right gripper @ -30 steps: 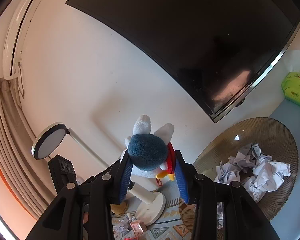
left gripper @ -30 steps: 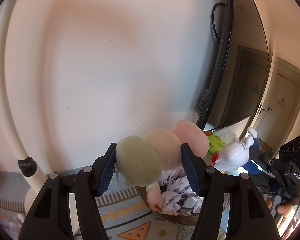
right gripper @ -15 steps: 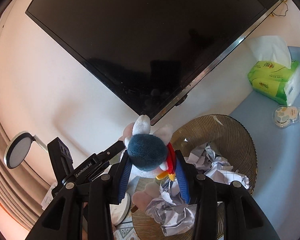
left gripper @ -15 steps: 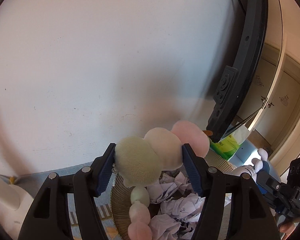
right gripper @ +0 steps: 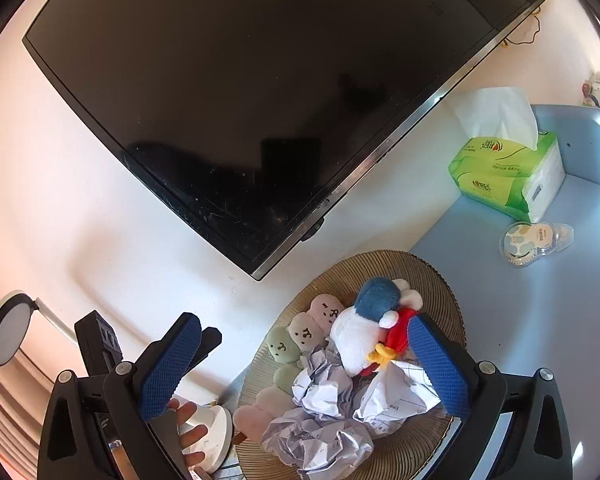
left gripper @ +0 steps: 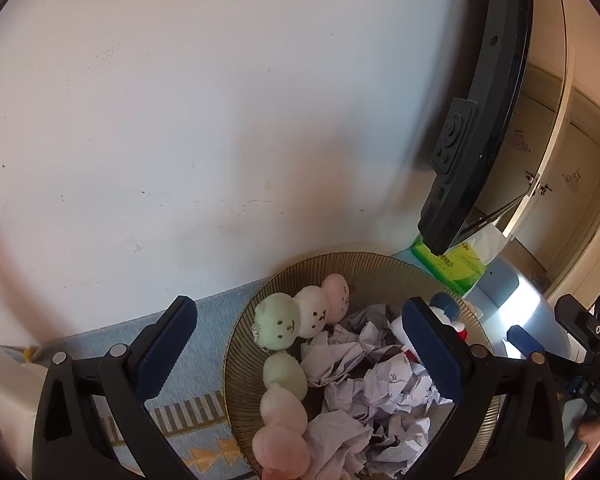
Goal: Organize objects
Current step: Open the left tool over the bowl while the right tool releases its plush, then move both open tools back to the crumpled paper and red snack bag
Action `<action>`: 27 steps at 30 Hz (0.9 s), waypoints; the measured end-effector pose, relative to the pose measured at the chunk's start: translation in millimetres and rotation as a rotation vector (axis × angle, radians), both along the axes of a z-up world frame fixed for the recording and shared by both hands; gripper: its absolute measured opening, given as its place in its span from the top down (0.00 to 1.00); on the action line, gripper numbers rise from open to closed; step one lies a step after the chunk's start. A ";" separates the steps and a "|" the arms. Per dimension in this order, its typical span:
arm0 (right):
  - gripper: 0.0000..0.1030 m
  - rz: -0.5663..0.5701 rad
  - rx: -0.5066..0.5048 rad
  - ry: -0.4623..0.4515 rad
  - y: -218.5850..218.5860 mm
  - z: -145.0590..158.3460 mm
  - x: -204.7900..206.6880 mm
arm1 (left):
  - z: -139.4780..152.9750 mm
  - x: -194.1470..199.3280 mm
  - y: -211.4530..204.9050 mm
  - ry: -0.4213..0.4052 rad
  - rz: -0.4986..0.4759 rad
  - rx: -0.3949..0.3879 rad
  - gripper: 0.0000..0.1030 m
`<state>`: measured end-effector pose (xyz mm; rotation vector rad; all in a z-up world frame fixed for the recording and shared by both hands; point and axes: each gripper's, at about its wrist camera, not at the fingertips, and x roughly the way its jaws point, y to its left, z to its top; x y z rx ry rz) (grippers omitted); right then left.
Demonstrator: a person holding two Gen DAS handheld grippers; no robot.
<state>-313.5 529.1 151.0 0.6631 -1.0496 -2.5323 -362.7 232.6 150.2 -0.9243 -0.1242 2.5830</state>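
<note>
A ribbed brown basket (left gripper: 352, 268) (right gripper: 432, 276) holds crumpled paper (left gripper: 384, 392) (right gripper: 324, 420) and two plush toys. The dumpling plush (left gripper: 300, 316) (right gripper: 304, 330), green, cream and pink balls with faces, lies against the basket's left wall. A second string of balls (left gripper: 284, 400) lies below it. The white duck plush with a blue cap (right gripper: 364, 328) (left gripper: 444, 308) rests on the paper at the right. My left gripper (left gripper: 300, 356) hangs open above the basket, empty. My right gripper (right gripper: 304, 364) is open too, its fingers apart on either side of the toys.
A dark TV screen (right gripper: 260, 92) (left gripper: 496, 112) hangs on the white wall above the basket. A green tissue box (right gripper: 508, 176) (left gripper: 456, 264) and a small clear packet (right gripper: 536, 238) lie on the blue surface. A white lamp base (right gripper: 212, 436) with a hand on it stands left.
Both grippers have opened and let go: the dumpling plush and the duck plush dropped into the basket. Both cameras have tilted down towards the basket.
</note>
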 end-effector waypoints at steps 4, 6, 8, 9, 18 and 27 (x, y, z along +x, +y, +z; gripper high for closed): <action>0.00 -0.001 -0.017 0.009 -3.9 10.4 8.6 | 8.2 23.0 -11.2 0.019 0.017 0.003 0.00; 0.00 0.002 -0.027 0.017 -9.5 17.0 14.6 | 16.9 32.4 -22.5 0.033 0.029 -0.007 0.00; 0.00 0.009 -0.028 0.033 -17.8 27.1 24.0 | 27.5 41.3 -32.9 0.043 0.036 -0.014 0.00; 0.00 0.013 -0.027 0.043 -21.9 31.9 27.1 | 33.3 46.6 -37.4 0.051 0.038 -0.019 0.00; 0.00 0.113 -0.027 0.118 -94.1 76.3 65.5 | 89.3 121.0 -120.7 0.148 0.094 -0.106 0.00; 0.00 0.357 0.123 0.143 -223.6 82.1 104.9 | 85.4 185.4 -250.4 0.135 0.292 -0.188 0.00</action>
